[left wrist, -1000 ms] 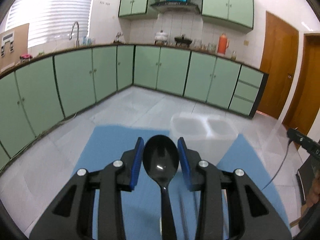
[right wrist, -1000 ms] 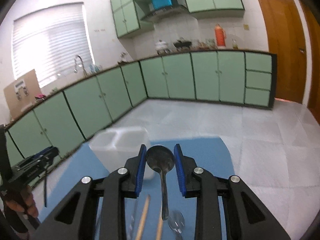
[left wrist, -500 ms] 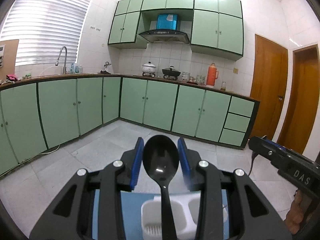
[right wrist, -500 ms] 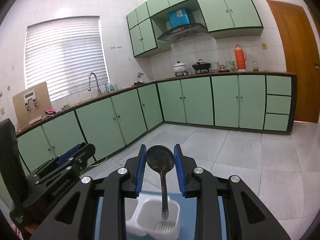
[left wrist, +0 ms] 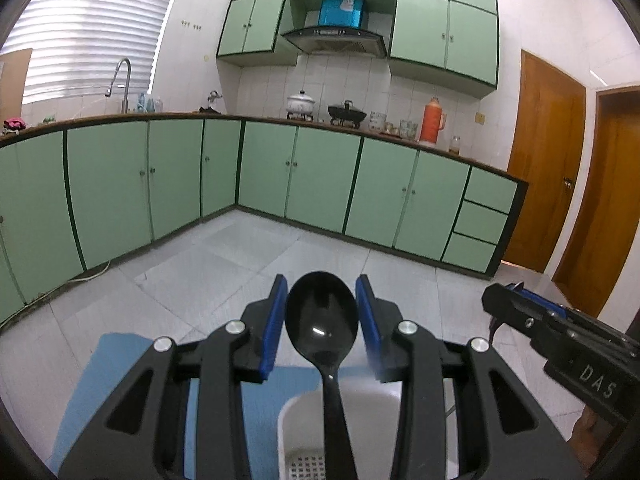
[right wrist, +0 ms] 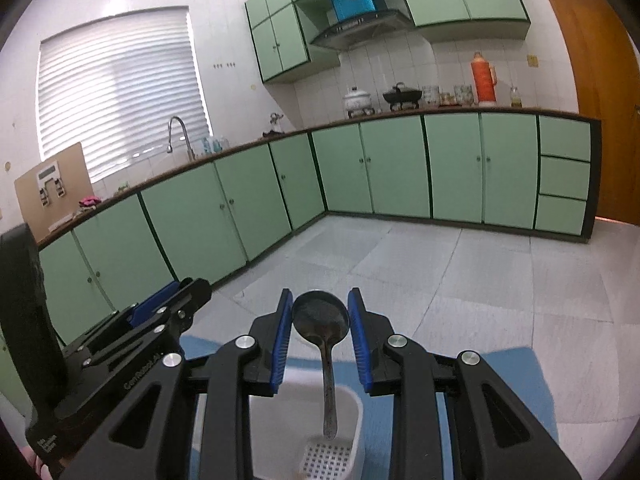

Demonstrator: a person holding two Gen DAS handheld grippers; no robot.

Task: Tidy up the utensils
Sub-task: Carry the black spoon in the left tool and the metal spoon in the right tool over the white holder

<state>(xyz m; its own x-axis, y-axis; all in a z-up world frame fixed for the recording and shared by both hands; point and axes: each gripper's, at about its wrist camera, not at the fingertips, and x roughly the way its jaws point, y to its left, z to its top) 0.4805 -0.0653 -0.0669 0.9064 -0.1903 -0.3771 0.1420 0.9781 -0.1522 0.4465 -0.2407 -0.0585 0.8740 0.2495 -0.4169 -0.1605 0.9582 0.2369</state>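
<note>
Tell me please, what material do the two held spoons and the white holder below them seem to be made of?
Black spoon: probably plastic, uniformly black and glossy with one small highlight. Other spoon: looks like metal, grey and dull, with dark stains or tarnish. Holder: likely white plastic, smooth thin walls and a perforated grid bottom.

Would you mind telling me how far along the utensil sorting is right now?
Midway: nothing shows as stowed yet. In hand: the left gripper clamps a black spoon and the right gripper a metal spoon, both handle-down over the white holder on the blue mat. Left: lower and release each; other utensils are out of view.
</note>
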